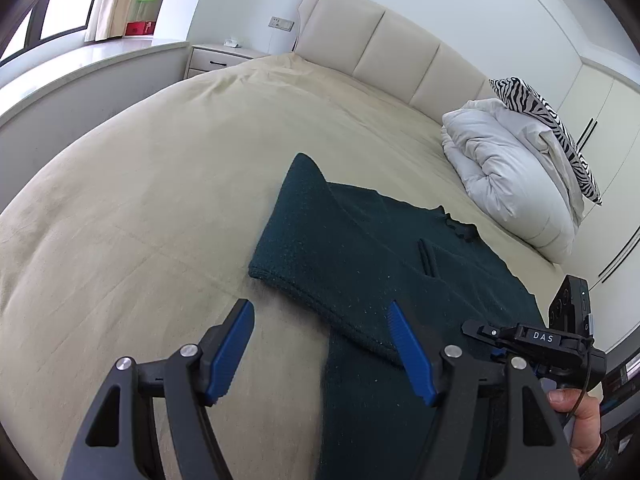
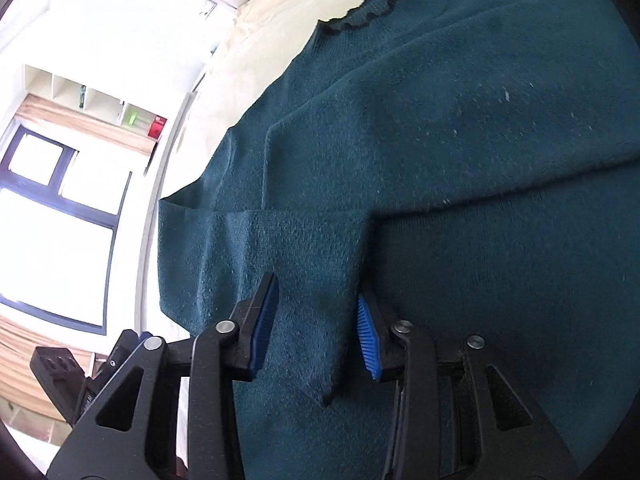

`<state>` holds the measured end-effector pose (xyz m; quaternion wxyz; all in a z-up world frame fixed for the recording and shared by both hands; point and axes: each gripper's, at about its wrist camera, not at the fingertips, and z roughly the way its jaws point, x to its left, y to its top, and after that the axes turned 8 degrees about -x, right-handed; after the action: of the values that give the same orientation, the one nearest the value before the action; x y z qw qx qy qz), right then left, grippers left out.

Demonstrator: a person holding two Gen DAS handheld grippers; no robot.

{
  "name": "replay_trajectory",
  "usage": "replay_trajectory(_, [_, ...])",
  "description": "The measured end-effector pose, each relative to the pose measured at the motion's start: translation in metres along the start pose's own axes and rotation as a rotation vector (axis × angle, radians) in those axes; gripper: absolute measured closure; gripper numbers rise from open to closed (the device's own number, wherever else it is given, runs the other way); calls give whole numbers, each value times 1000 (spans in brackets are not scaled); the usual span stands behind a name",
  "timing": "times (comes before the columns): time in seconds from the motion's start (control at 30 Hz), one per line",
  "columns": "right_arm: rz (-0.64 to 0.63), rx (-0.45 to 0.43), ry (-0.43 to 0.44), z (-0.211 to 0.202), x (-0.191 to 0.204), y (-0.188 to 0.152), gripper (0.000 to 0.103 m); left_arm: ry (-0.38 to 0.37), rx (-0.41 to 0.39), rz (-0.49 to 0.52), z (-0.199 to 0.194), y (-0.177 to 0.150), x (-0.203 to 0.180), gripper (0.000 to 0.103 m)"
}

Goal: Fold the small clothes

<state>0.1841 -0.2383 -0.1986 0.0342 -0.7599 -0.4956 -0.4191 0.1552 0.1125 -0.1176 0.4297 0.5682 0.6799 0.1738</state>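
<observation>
While the green sweater lies spread on the bed, my left gripper hovers open; my right gripper straddles the sleeve, unclosed. Soft, limp knit: I'd pinch the cuff edge.

A beige bed is backed by a padded headboard. A nightstand is set beside it, under white walls. Daylight is admitted through a dark-framed window.
</observation>
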Motion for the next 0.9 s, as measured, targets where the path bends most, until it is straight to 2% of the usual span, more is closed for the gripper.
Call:
replay_trajectory(0.07, [-29, 9, -8, 3, 4, 3, 85, 7, 5, -2, 3, 3, 2, 31])
replay_trajectory(0.13, [-65, 17, -16, 4, 9, 7, 92, 13, -3, 0, 4, 8, 3, 31])
replay_trajectory(0.3, [-192, -21, -22, -21, 39, 20, 94, 30, -40, 6, 11, 34, 4, 31])
replay_trajectory(0.47, [-297, -113, -59, -66, 53, 66, 94, 61, -31, 54, 39, 60, -8, 30])
replay_trajectory(0.57, [-331, -129, -139, -77, 38, 95, 94, 80, 21, 63, 69, 67, -15, 30])
replay_trajectory(0.67, [-297, -106, -201, -75, 3, 116, 94, 104, 79, 55, 100, 66, -17, 30])
replay_trajectory(0.73, [-273, -91, -210, -71, -16, 120, 94, 111, 125, 65, 120, 66, -22, 30])
replay_trajectory(0.87, [-260, -84, -189, -65, -29, 119, 94, 156, 146, 111, 149, 68, -31, 31])
replay_trajectory(0.9, [-250, -84, -183, -64, -32, 121, 94, 157, 153, 116, 155, 68, -33, 36])
